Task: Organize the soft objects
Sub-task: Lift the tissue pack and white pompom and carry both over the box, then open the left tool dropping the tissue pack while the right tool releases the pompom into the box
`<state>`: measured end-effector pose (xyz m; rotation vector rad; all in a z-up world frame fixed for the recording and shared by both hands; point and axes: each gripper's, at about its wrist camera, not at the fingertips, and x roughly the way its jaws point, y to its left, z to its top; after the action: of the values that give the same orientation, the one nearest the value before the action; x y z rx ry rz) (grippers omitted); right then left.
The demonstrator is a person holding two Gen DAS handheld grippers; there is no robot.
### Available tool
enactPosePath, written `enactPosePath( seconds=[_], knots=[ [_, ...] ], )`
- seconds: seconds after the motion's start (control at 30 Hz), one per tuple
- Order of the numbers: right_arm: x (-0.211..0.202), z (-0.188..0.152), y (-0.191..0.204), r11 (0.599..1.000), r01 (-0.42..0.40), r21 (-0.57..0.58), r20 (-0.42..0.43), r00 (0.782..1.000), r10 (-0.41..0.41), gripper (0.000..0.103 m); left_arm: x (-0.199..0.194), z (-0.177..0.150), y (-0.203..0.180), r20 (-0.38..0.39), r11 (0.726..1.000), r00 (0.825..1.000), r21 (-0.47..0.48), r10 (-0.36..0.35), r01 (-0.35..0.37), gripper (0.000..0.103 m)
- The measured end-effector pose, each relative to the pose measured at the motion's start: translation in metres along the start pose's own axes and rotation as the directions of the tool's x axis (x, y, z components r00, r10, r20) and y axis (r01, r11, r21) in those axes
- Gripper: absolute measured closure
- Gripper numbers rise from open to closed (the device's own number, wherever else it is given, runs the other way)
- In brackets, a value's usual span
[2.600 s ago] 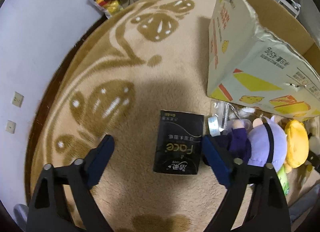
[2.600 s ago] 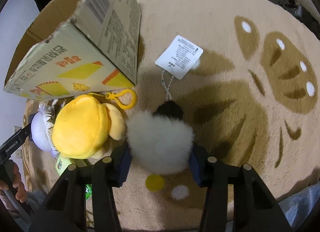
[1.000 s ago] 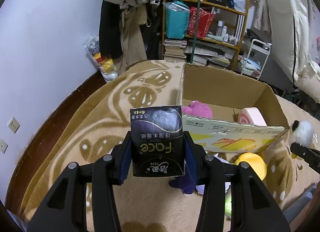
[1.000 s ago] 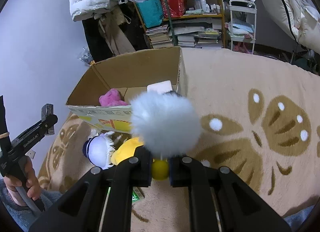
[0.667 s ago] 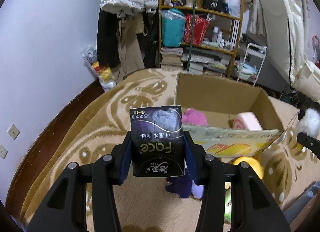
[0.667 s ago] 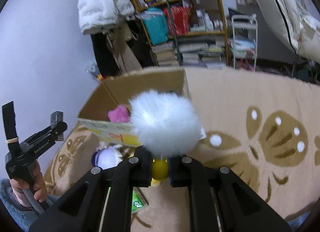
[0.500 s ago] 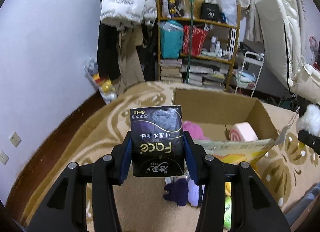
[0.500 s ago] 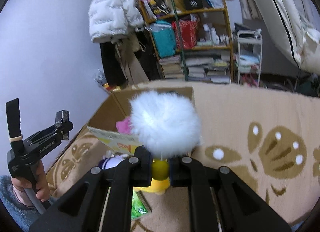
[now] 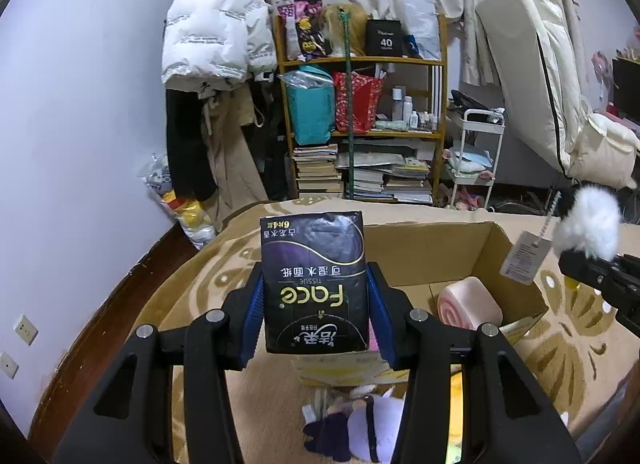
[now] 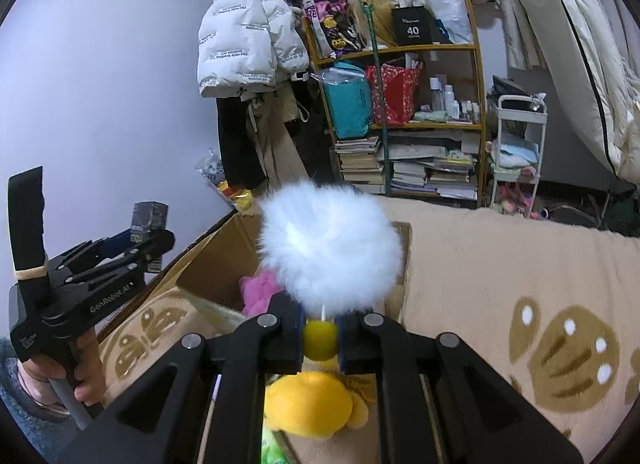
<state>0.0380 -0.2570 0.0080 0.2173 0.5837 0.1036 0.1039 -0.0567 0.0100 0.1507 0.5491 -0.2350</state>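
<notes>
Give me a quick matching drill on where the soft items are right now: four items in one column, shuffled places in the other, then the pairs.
Items:
1. black tissue pack
2. white pom-pom
3. pink roll cushion
4. yellow plush

Places:
A. on the rug, outside the cardboard box
B. clamped in the right tool
C. lying inside the cardboard box
D. clamped in the left tool

Pairs: 1-D, 2-B, 3-C, 4-A
</notes>
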Motion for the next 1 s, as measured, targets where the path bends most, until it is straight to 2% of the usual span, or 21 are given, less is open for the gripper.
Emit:
enactPosePath(
  seconds=[0.13,0.33,0.43,0.63,0.7,0.9,1.0],
  knots=[
    [0.014,0.004,0.0,1.0,-0.009,-0.02,-0.002,1.0,0.009,0.091,0.019,0.002,-0.005,-0.023,1.0,1.0,0.008,-0.012,0.012,0.057],
    [0.046,-0.002,-0.008,1.0,-0.01,-0.001,-0.057,0.998,0.01,0.091,0.047,0.0,-0.008,-0.075,0.999,0.996,-0.007,-0.043,0.042,0.057],
    [0.06,-0.005,-0.015,1.0,-0.002,0.006,-0.086,0.996,0.003,0.091,0.062,-0.005,-0.01,-0.1,0.999,0.995,0.017,-0.026,0.027,0.057],
    [0.073,-0.01,-0.031,0.999,0.01,0.054,-0.111,0.994,-0.004,0.089,0.075,-0.015,-0.018,-0.125,0.998,0.991,0.032,-0.048,0.052,0.056],
    [0.074,-0.011,-0.034,0.998,0.012,0.058,-0.116,0.993,-0.006,0.087,0.076,-0.017,-0.019,-0.127,0.998,0.991,0.034,-0.04,0.045,0.052],
    [0.08,-0.015,-0.034,0.998,0.053,0.025,-0.148,0.988,-0.049,0.087,0.073,-0.018,-0.019,-0.112,0.999,0.993,0.029,-0.027,0.03,0.029],
    [0.079,-0.016,-0.034,0.998,0.058,0.024,-0.152,0.987,-0.053,0.087,0.067,-0.018,-0.019,-0.104,0.999,0.994,0.031,-0.017,0.021,0.023]
  ],
)
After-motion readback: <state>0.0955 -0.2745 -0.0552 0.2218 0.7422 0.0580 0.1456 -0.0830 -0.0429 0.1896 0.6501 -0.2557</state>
